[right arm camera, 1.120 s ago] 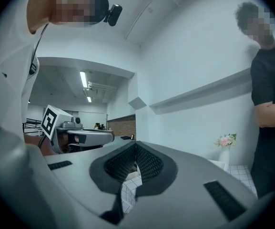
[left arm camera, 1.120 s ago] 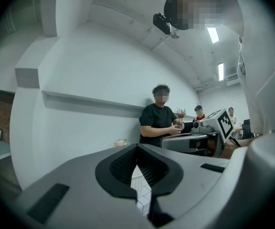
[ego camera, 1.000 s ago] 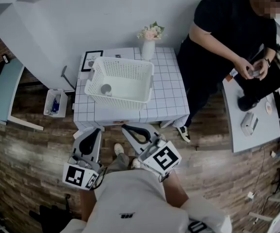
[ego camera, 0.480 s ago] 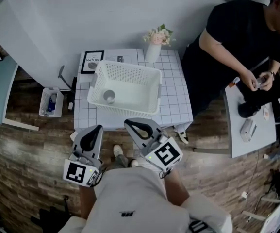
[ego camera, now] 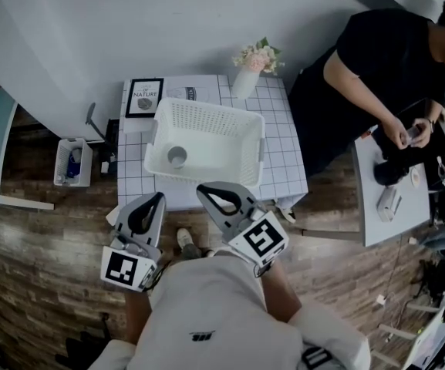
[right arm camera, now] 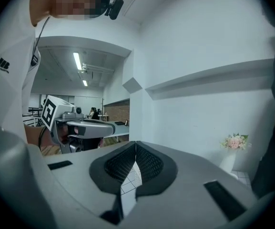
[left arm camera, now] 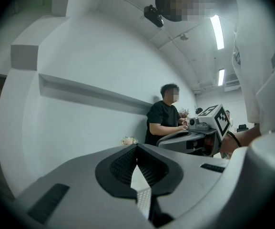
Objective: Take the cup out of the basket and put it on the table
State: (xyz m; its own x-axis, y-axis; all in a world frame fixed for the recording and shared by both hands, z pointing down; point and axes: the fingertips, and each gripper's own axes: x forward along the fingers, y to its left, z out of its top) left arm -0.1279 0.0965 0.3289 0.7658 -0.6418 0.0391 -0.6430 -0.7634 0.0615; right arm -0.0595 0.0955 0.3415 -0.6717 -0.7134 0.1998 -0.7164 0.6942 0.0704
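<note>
Hovering side by side just short of the desk's (ego camera: 284, 160) near edge, the left tool (ego camera: 157, 198) and right tool (ego camera: 202, 190) are held low in front of the person's chest, tips pointing forward toward the basket (ego camera: 230, 118), marker cubes nearest the body. Each tool's jaws meet at the tips with nothing between them. The cup (ego camera: 177, 156) stands upright inside the white basket, toward its left side, apart from both tools
</note>
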